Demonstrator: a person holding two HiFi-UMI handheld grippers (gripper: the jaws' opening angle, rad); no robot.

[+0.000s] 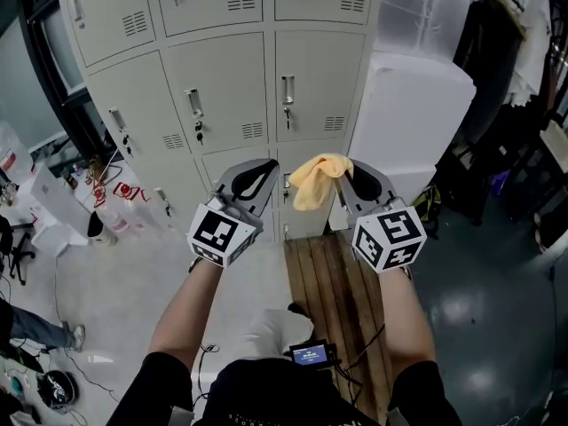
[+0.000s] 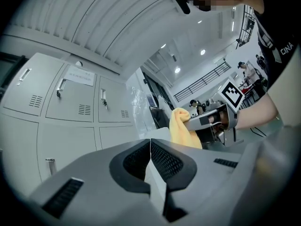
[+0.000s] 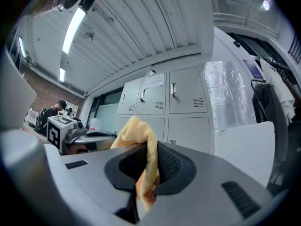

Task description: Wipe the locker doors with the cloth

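A bank of grey locker doors (image 1: 222,87) stands ahead of me, also filling the background of the left gripper view (image 2: 70,112) and the right gripper view (image 3: 186,102). My right gripper (image 1: 348,174) is shut on a yellow cloth (image 1: 317,177), which bunches out of the jaws toward the lockers; the cloth (image 3: 143,154) hangs between the pads in the right gripper view. My left gripper (image 1: 266,174) is shut with nothing in it and sits just left of the cloth (image 2: 183,131). Both grippers are held a short way in front of the lower doors.
A white cabinet (image 1: 413,114) stands right of the lockers. A wooden pallet (image 1: 333,300) lies on the floor under my arms. Clutter and bags (image 1: 53,202) sit at the left, and dark clothing (image 1: 506,51) hangs at the far right.
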